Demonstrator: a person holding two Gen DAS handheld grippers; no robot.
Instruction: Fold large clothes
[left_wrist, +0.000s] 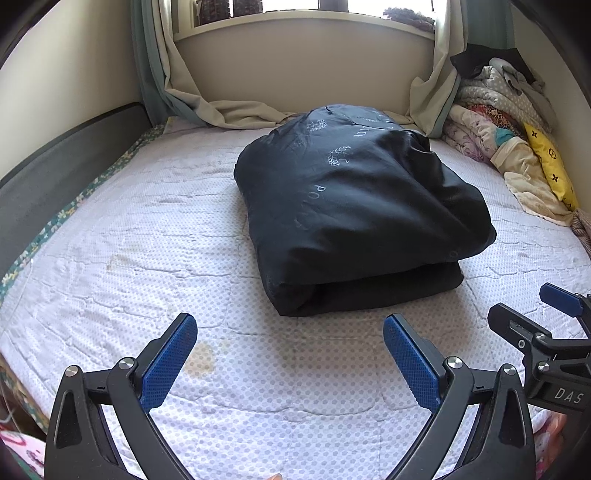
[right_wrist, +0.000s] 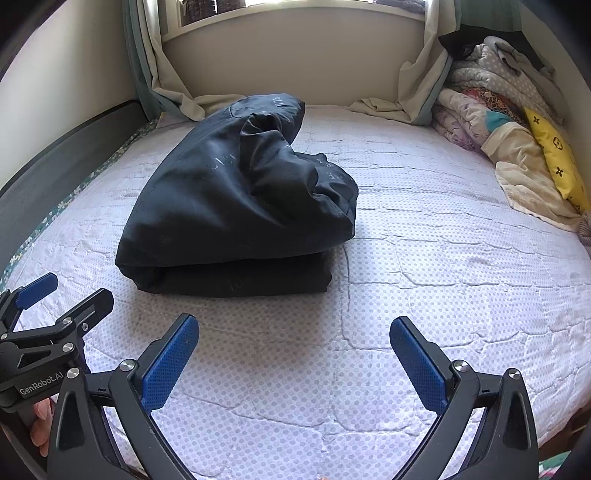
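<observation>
A large black garment with pale printed emblems (left_wrist: 354, 206) lies folded into a thick bundle on the white quilted mattress (left_wrist: 147, 258). It also shows in the right wrist view (right_wrist: 236, 214), left of centre. My left gripper (left_wrist: 290, 328) is open and empty, hovering above the mattress just in front of the bundle. My right gripper (right_wrist: 293, 332) is open and empty, in front of and to the right of the bundle. Each gripper shows at the edge of the other's view: the right one (left_wrist: 546, 325), the left one (right_wrist: 55, 306).
A pile of blankets and clothes (left_wrist: 495, 122) with a yellow pillow (left_wrist: 550, 166) sits at the far right corner. Curtains (left_wrist: 192, 99) drape onto the bed's far edge under the window. A dark grey bed rail (left_wrist: 62, 166) runs along the left side.
</observation>
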